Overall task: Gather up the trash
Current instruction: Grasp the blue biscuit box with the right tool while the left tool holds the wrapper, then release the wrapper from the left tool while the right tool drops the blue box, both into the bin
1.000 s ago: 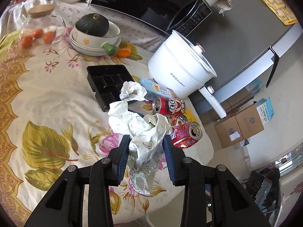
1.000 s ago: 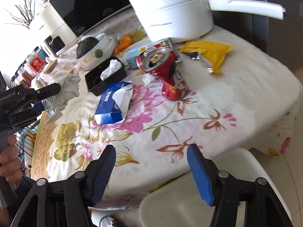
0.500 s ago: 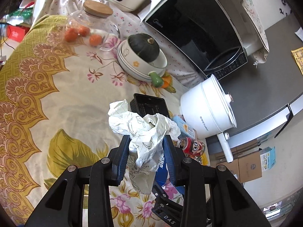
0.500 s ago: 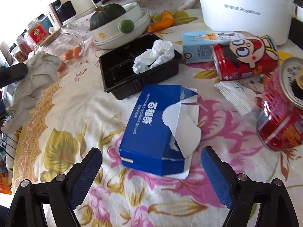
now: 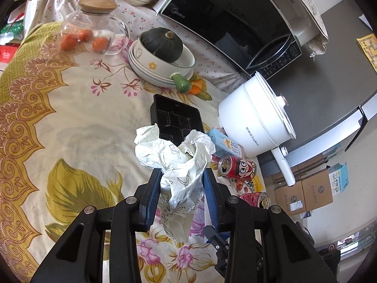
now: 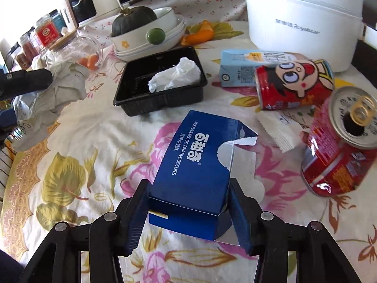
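- The left gripper [image 5: 181,194] has its fingers clamped on a crumpled sheet of printed paper [image 5: 179,162], held up above the flowered table [image 5: 70,122].
- The right gripper [image 6: 188,214] has just been closing; its blue fingers [image 6: 136,221] now sit against both sides of the near end of a blue biscuit box [image 6: 195,165], which lies flat on the table with its far flap torn open.
- Beyond the box stands a black plastic tray [image 6: 162,83] with a wad of white tissue [image 6: 175,75] inside.
- To the right of the box lie a white sachet [image 6: 280,127], a dented red can [image 6: 341,148] with its opened top facing the camera, a second red can with a cartoon face [image 6: 294,82] on its side, and a pale blue drink carton [image 6: 249,67] behind it.
- A white electric pot [image 6: 304,21] stands at the far right, close behind the carton and cans.
- Farther back are stacked white bowls [image 6: 153,40] holding a dark green squash [image 6: 132,20], orange peel [image 6: 200,33] beside them, and a glass jar [image 5: 92,26] with small orange fruit on the far left.
- A black microwave [image 5: 235,23] sits along the far edge.
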The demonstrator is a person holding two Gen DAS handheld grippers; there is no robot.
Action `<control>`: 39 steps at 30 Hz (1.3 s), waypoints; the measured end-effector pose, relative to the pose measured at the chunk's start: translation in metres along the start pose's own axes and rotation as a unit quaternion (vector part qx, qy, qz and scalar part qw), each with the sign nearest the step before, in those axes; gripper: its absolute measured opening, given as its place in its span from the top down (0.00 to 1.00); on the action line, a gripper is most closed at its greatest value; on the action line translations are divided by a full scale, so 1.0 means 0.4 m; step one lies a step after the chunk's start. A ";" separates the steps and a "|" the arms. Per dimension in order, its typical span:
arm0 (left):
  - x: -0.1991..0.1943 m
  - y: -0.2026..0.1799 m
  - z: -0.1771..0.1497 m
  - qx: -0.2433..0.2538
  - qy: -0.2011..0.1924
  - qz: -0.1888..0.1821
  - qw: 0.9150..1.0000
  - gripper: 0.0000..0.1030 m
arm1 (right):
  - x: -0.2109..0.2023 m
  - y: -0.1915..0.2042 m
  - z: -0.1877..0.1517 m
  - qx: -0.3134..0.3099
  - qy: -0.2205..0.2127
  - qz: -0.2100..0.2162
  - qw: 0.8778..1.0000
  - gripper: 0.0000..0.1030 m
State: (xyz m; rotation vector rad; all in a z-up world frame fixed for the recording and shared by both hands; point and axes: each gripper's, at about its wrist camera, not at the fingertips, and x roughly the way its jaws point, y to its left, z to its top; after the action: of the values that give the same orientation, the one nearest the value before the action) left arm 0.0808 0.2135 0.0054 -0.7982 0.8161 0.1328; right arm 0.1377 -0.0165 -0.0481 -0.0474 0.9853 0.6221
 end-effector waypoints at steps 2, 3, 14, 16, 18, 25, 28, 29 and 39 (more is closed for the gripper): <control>0.004 -0.012 -0.011 0.013 0.010 -0.008 1.000 0.64 | -0.041 -0.023 -0.011 0.022 0.002 0.017 1.000 0.46; 0.006 -0.020 -0.017 0.020 0.017 -0.013 1.000 0.65 | -0.067 -0.031 -0.018 0.029 0.001 0.025 0.999 0.46; 0.031 -0.108 -0.121 0.083 0.091 -0.066 0.990 0.65 | -0.334 -0.084 -0.110 0.061 -0.034 0.072 0.995 0.46; 0.035 -0.140 -0.157 0.111 0.109 -0.078 0.985 0.65 | -0.375 -0.107 -0.138 0.070 -0.041 0.062 0.995 0.46; 0.040 -0.183 -0.200 0.149 0.124 -0.085 0.977 0.64 | -0.419 -0.147 -0.165 0.091 -0.052 0.054 0.993 0.46; 0.079 -0.318 -0.400 0.279 0.182 -0.099 0.938 0.64 | -0.517 -0.288 -0.257 0.189 -0.078 0.039 0.978 0.45; 0.113 -0.357 -0.495 0.317 0.224 -0.103 0.916 0.64 | -0.514 -0.313 -0.294 0.210 -0.064 0.023 0.975 0.45; 0.123 -0.364 -0.525 0.329 0.236 -0.102 0.909 0.60 | -0.505 -0.318 -0.300 0.215 -0.055 0.020 0.975 0.45; 0.165 -0.371 -0.600 0.358 0.271 -0.081 0.890 0.40 | -0.481 -0.340 -0.307 0.222 -0.026 0.000 0.975 0.43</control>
State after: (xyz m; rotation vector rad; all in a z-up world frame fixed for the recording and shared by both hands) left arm 0.0414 -0.0672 -0.0538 -0.1805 1.2150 -0.5457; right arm 0.0374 -0.2573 0.0025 0.3624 1.0536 0.3899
